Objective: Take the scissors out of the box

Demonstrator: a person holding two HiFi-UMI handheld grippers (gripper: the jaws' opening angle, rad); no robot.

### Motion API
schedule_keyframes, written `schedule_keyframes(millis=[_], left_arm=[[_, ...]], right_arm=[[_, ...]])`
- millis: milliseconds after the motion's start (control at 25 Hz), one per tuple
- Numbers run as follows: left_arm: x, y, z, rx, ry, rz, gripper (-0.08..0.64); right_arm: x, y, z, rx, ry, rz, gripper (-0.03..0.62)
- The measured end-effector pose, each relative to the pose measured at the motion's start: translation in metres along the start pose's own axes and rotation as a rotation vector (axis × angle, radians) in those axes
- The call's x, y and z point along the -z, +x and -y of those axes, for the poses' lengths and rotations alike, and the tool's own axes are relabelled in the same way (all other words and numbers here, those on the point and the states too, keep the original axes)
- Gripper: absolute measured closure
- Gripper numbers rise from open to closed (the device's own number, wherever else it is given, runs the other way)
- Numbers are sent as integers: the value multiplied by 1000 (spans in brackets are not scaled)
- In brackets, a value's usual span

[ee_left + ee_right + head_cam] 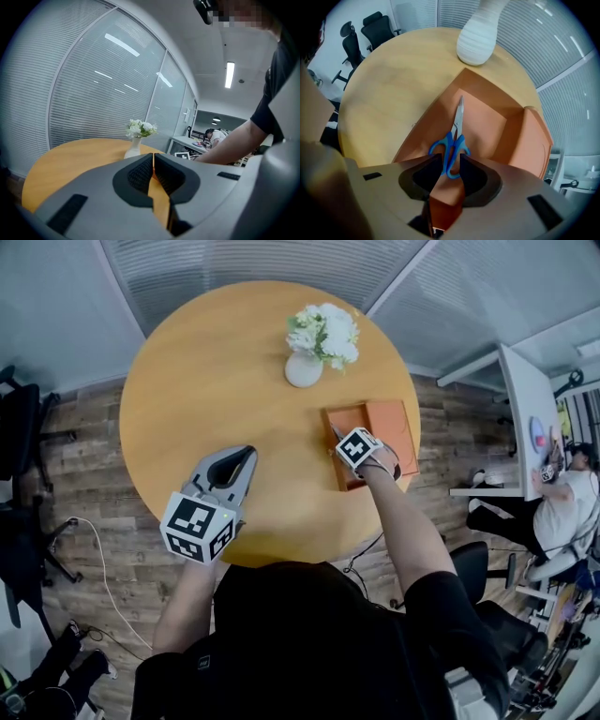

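Observation:
Blue-handled scissors (pixel 454 140) lie flat in the open orange box (pixel 487 89), blades pointing toward the far wall. In the head view the box (pixel 330 418) sits at the right side of the round wooden table (pixel 216 362). My right gripper (pixel 450 161) reaches down into the box, its jaws closed against the two handle loops. From the head camera the right gripper (pixel 342 439) covers the scissors. Over the table's near left edge my left gripper (pixel 246 454) is held shut and empty; the left gripper (pixel 153 157) shows only a thin slit between its jaws.
A white vase of white flowers (pixel 304 369) stands just behind the box, close to the gripper's path (pixel 477 42). The box lid (pixel 392 423) lies open to the right. Office chairs (pixel 19 437) stand left of the table; a person sits at a desk (pixel 562 493) on the right.

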State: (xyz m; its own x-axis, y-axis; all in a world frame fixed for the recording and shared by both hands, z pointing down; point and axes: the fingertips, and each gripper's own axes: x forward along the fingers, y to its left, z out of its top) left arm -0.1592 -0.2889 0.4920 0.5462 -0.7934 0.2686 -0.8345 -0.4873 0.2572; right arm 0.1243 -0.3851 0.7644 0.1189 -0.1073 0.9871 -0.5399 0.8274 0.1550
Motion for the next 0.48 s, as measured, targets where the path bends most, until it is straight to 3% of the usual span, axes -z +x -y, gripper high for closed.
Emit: schedule_keyframes(millis=[200,480], left_arm=[[2,-1,-4,-12,-7,-7,540],[4,1,-1,-14,-17,-11,540]], right_arm=[[3,11,-3,-55,41,-25,471],[-1,15,-6,-97,-11,-52,476]])
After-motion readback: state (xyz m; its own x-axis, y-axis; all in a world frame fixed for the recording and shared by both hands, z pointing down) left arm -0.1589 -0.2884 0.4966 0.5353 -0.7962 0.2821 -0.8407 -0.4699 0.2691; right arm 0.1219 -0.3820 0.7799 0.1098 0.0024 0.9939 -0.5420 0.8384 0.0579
